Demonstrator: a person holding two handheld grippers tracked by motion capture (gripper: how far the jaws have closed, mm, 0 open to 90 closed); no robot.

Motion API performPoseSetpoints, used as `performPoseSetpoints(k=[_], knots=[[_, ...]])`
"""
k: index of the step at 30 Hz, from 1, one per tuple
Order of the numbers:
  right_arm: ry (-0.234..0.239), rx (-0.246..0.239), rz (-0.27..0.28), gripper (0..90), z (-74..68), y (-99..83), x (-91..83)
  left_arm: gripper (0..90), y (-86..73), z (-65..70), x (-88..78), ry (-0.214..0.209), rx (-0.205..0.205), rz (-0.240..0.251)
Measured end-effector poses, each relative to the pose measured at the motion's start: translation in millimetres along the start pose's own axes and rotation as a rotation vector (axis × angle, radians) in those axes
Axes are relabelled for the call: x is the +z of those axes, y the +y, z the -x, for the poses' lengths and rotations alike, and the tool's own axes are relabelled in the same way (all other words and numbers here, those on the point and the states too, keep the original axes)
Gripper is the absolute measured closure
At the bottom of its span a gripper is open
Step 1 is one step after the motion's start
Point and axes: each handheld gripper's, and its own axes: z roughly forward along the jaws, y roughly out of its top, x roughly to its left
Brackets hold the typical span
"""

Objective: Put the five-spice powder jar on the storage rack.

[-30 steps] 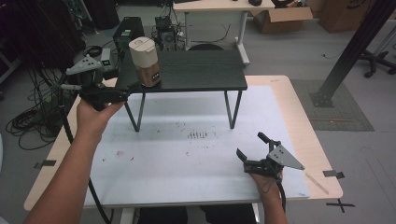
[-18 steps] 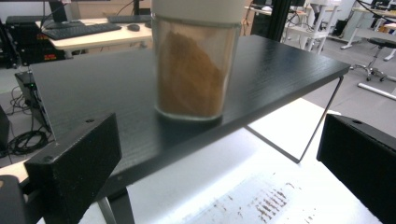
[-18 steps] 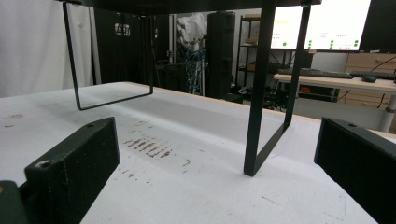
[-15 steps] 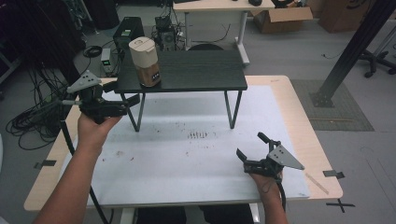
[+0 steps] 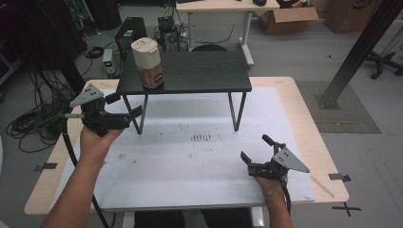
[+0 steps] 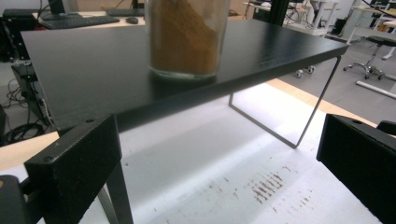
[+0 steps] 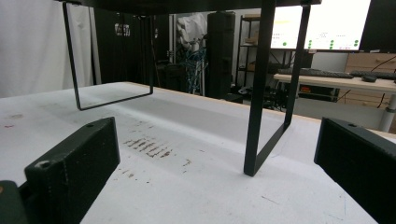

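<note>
Table (image 5: pixel 294 109), white-topped, largest thing here: one. On it stands one black shelf (image 5: pixel 199 71) on thin wire legs, and on the shelf's left end, upright, one jar (image 5: pixel 147 62) with a pale lid and brown powder inside. In the left gripper view the jar (image 6: pixel 187 37) sits straight ahead, just above jaw height.

Left gripper (image 5: pixel 124 115): jaws wide apart, nothing in them, held off the table at the shelf's front-left corner, below and near the jar, not touching it. Right gripper (image 5: pixel 259 151): jaws also spread, empty, low over the table's near right, well apart from the jar.

Risks, as I judge them:
- Shelf is light-looking on wire legs; a left jaw sits just beside the front-left leg. A bump there could shove the shelf and rock the jar.
- Jar is tall and stands near the shelf's left edge; a push from one jaw before both close could tip it or slide it off.
- Going in too low would strike the shelf edge, not the jar.
- A grab near the lid could let the smooth wall slip.
- Right gripper's cable trails off the table's near edge; a snag looks unlikely.

Counts: one table, one shelf, one jar, two grippers, two hands.
</note>
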Motion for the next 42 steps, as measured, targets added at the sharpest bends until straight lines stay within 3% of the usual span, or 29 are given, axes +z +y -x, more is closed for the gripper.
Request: performPoseSetpoints(k=[9, 21, 42], knots=[[0.000, 0.000, 0.001, 0.0, -0.2, 0.0, -0.2, 0.3, -8.0, 6.4, 3.8, -0.011, 0.002, -0.002], [0.000, 0.000, -0.002, 0.0, -0.2, 0.1, 0.2, 0.3, -23.0, 5.0, 3.8, -0.005, -0.017, 0.007], [0.001, -0.003, -0.007, 0.0, -0.3, 0.2, 0.4, 0.6, -71.5, 2.1, 3.1, 0.015, 0.001, 0.042]])
